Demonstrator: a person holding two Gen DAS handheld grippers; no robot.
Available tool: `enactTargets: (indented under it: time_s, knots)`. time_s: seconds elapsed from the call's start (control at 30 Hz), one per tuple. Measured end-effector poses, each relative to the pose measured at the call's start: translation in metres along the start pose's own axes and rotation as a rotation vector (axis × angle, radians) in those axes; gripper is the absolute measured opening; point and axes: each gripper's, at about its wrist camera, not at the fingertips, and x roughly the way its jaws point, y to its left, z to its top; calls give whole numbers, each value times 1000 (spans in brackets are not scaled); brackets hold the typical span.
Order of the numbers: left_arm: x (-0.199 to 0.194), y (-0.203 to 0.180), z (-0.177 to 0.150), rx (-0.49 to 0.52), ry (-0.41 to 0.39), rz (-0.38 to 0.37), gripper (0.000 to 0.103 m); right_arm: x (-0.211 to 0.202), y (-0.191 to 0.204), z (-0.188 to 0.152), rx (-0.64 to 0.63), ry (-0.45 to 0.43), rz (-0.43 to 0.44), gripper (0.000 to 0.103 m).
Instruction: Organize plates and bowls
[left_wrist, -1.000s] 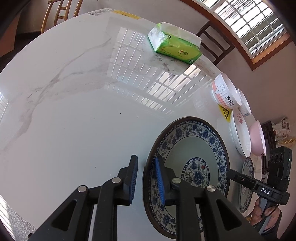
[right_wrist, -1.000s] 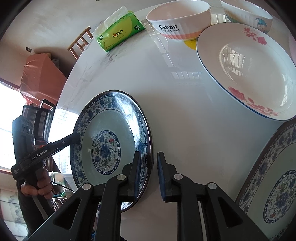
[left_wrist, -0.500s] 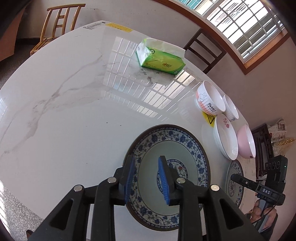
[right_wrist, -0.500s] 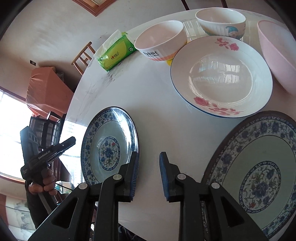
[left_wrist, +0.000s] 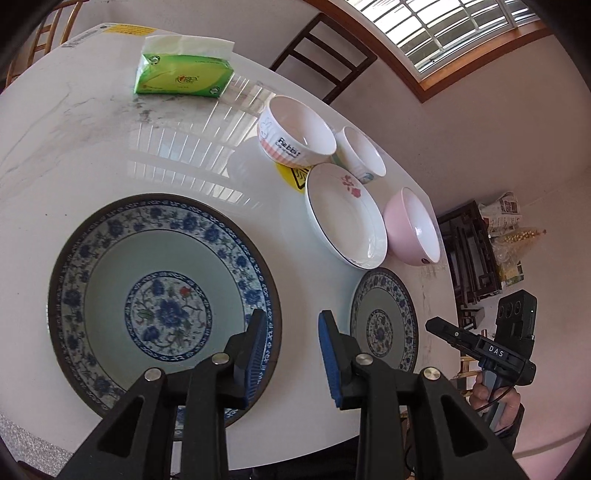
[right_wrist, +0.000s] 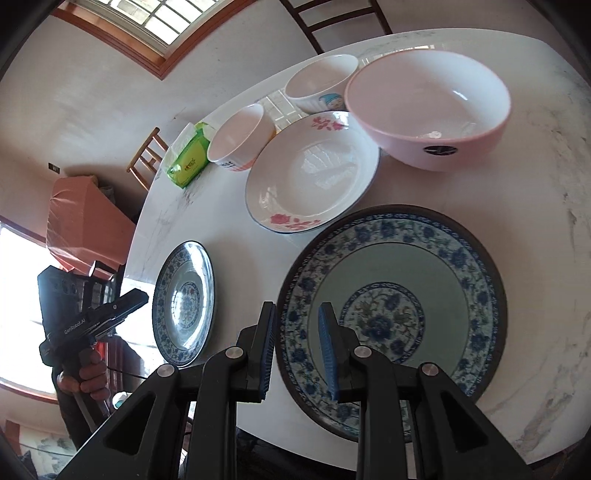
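Observation:
Two blue-and-white plates lie flat on the white marble table. In the left wrist view the one near me (left_wrist: 162, 295) fills the lower left and the other plate (left_wrist: 384, 317) sits to its right. My left gripper (left_wrist: 291, 347) hangs open over the near plate's right rim, with bare table showing in its gap. In the right wrist view my right gripper (right_wrist: 297, 339) is open above the left rim of the nearer blue-and-white plate (right_wrist: 391, 295). The other plate (right_wrist: 184, 302) lies further left. Neither gripper holds anything.
Behind the plates stand a white floral plate (left_wrist: 343, 214), a pink bowl (left_wrist: 413, 229), a "Rabbit" bowl (left_wrist: 295, 133) and a small white bowl (left_wrist: 360, 155). A green tissue pack (left_wrist: 184, 74) lies at the far side. Chairs ring the table.
Both grippers have let go of the rims of one blue-and-white plate, opened a little and drawn back and up. The right gripper now hangs over the second plate.

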Motion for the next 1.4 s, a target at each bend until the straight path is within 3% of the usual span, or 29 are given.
enactTargets:
  time_s: [0.27,0.57,1.4]
  knots:
    - [45,-37,-12,-29,57,-75,31,-35,-57,-4,87,-65,-47,24]
    - [83,-54,-20,-77,92,-134,31,-42,-112,-11,192,-86,-47,26]
    - [122,-55,-18,-100,159,-75,31,-7,-147,-14,223,-41,5,26]
